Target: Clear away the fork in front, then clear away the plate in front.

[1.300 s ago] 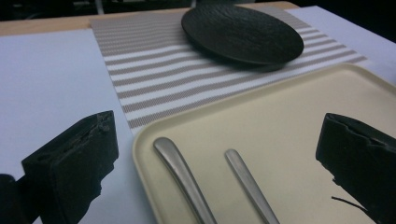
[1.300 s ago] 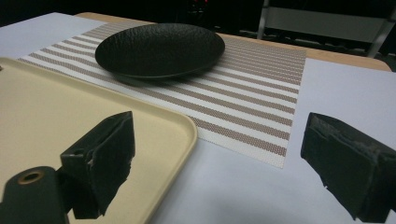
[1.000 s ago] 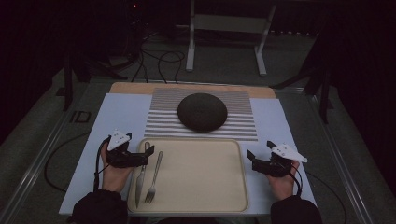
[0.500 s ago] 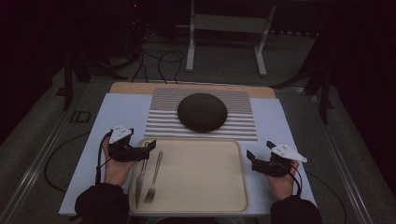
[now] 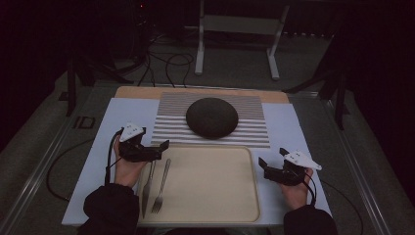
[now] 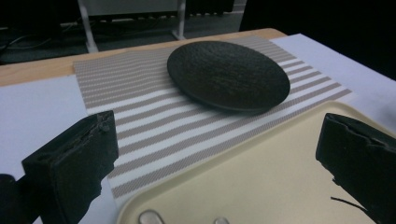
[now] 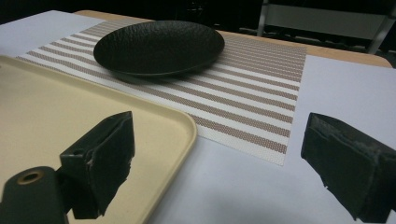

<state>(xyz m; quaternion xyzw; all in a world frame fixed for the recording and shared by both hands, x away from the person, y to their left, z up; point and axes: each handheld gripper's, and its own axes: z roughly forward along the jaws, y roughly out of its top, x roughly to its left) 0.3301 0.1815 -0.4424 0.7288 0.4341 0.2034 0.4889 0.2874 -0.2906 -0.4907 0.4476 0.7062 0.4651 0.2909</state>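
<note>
Left gripper (image 5: 157, 149) fingers spread, empty, above slim steel knife (image 5: 148, 187) and fork (image 5: 161, 187) lying at left edge of beige plastic tray (image 5: 210, 181). Cutlery light, stiff, slippery, lying flat; pinch across handle. Right gripper (image 5: 265, 166) fingers spread, idle at tray's right.

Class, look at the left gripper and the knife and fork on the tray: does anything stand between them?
Nothing visible does. The left gripper hangs open just above the handle ends of the knife and fork, which lie side by side on the tray with nothing over them.
</note>
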